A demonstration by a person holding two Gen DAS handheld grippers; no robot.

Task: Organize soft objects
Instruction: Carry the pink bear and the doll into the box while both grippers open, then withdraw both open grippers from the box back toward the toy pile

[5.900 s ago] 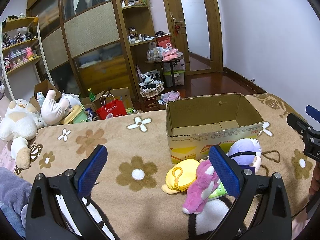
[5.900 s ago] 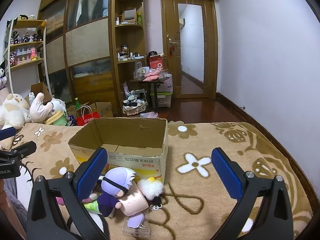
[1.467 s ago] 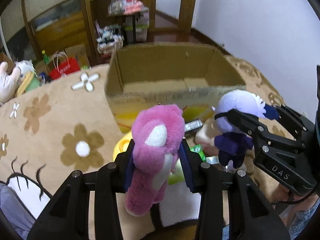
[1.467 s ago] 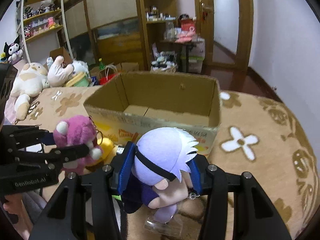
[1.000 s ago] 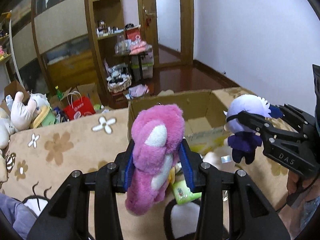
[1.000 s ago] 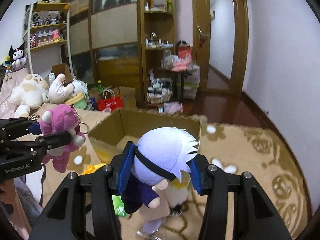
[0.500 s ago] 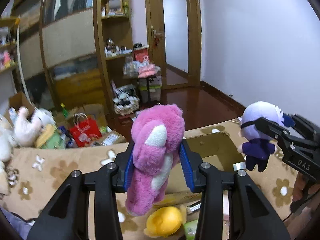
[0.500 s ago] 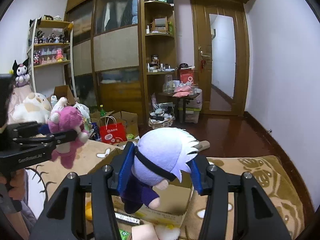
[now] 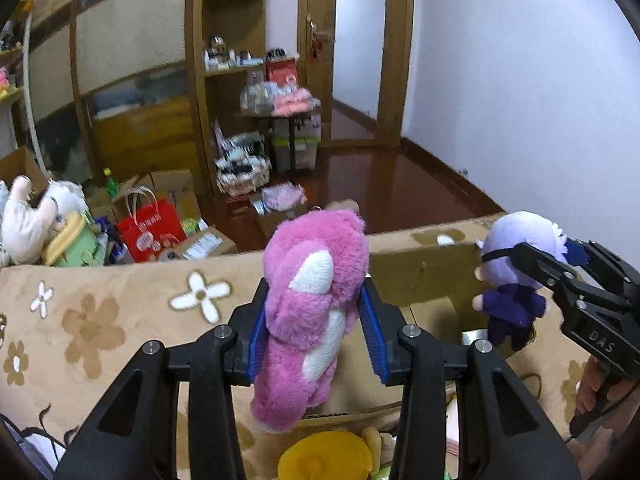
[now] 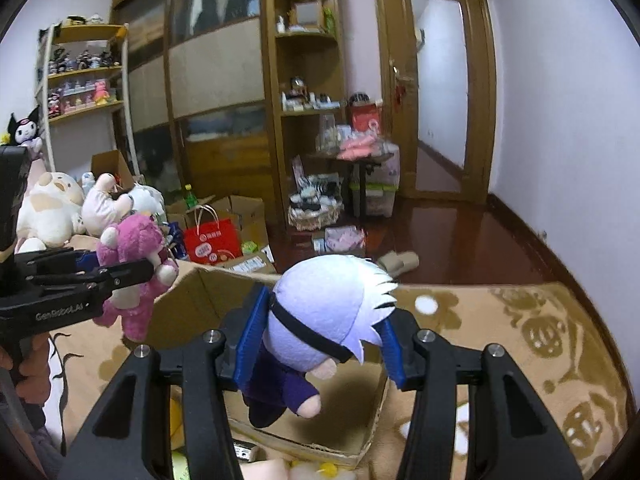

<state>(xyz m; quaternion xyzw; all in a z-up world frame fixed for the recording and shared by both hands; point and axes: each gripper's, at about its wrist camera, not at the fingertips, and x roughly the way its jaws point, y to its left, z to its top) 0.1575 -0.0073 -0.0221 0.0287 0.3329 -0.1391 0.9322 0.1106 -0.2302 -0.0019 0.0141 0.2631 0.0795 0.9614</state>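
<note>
**Two plush toys held above the cardboard box**

While my left gripper (image 9: 316,336) clamps its jaws on the pink plush bear (image 9: 312,312) at the centre of the left wrist frame, my right gripper (image 10: 318,344) holds its jaws tight on the purple-haired plush doll (image 10: 320,320). Both toys hang in the air over the open cardboard box (image 10: 192,304), which sits on the brown flowered blanket (image 9: 100,320). At the lower edge of the left wrist frame, a yellow plush (image 9: 324,456) lies just in front of the box. A red paper bag (image 10: 210,240) stands on the floor at middle left.
</note>
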